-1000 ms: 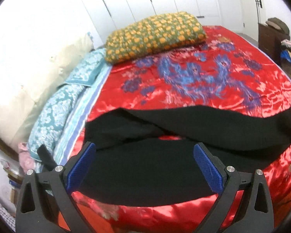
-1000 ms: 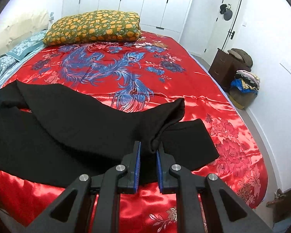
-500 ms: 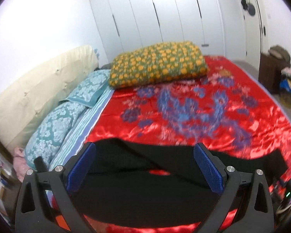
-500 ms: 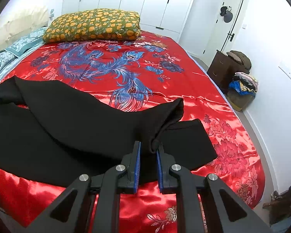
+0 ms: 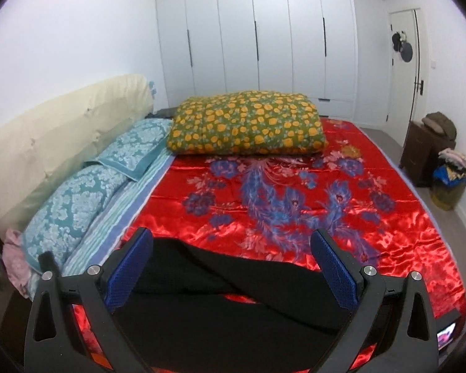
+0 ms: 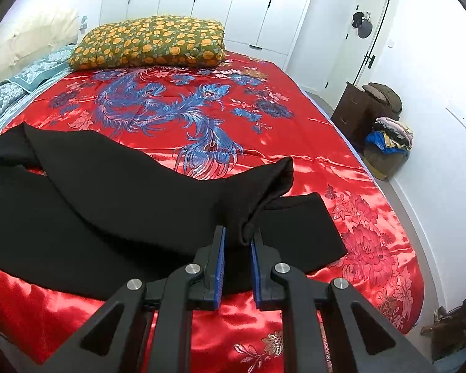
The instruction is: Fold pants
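Black pants [image 6: 102,199] lie across the near side of a red satin bedspread [image 6: 202,118], one leg spread over the other. My right gripper [image 6: 237,242] is shut on the hem end of the upper leg, which stands lifted in a fold above the lower leg's end [image 6: 298,230]. My left gripper [image 5: 233,267] is open wide and empty, raised above the waist end of the pants [image 5: 226,310], which show between and below its blue pads [image 5: 130,273].
A folded yellow-flowered quilt [image 5: 248,124] lies at the far side of the bed. Teal pillows [image 5: 74,199] and a cream headboard [image 5: 46,136] are on the left. A dark cabinet [image 6: 357,112] and a clothes pile [image 6: 388,143] stand right of the bed.
My left gripper has tilted up and back, so the pants sit lower in its view and the wardrobe shows. My right gripper keeps its hold and has hardly moved.
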{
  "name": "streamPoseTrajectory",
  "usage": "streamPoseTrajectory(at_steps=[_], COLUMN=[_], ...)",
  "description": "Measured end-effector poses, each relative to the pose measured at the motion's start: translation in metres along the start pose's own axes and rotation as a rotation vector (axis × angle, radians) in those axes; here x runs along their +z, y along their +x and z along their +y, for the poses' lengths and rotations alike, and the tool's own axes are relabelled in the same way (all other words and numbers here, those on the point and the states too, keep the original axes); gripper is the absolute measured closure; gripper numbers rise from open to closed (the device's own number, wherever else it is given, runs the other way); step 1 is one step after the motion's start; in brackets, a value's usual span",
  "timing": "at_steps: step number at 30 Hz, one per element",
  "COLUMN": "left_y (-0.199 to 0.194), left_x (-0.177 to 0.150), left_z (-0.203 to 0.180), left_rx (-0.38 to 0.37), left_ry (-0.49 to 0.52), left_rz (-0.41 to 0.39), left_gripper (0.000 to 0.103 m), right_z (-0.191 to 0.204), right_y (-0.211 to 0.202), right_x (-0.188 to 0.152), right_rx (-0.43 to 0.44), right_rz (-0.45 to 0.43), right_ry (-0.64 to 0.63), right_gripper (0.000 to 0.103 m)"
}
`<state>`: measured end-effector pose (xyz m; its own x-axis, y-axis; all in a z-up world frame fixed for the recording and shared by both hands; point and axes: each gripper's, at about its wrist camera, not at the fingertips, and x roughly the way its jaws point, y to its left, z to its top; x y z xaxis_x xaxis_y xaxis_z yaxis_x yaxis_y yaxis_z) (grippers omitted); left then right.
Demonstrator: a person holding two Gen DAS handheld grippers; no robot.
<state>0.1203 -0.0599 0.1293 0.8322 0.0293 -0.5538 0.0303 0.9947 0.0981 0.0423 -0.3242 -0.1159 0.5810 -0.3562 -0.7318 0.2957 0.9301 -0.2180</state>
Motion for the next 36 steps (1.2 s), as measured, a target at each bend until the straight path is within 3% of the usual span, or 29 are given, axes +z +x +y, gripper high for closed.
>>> streamPoseTrajectory(at_steps=[7,16,24,26,29,36], left_y=[0.027,0.052,0.062,0.081,0.134,0.287], left_x=[-0.026,-0.064,-0.076,-0.087,-0.107,-0.131], left_z=[0.031,0.007,-0.006,-0.001,0.025,0.118], left_rx=[0.025,-0.005,-0.022,-0.037,-0.099,-0.151], left_ry=[-0.019,0.055,0.077,0.071,0.0,-0.321], left_rz=[0.08,0.17,0.16,0.196,0.329,0.574], left_gripper=[0.001,0.001,0.001,0.001,0.001,0.001], right_z=[0.001,0.0,-0.006,-0.008,-0.012,-0.023], right_y=[-0.007,-0.02,-0.022,-0.027,-0.042,-0.084], right_x=[0.006,0.013,0.014,0.015,0.019,0.034], right_rx=[0.003,0.015,0.037,0.046,0.065,0.103], right_rz=[-0.022,-0.038,-0.033,-0.055,-0.116,-0.246], right_ry=[0.009,0.005,0.036,0.051,0.086,0.139], right_gripper=[0.088,0.088,0.088,0.088,0.088,0.088])
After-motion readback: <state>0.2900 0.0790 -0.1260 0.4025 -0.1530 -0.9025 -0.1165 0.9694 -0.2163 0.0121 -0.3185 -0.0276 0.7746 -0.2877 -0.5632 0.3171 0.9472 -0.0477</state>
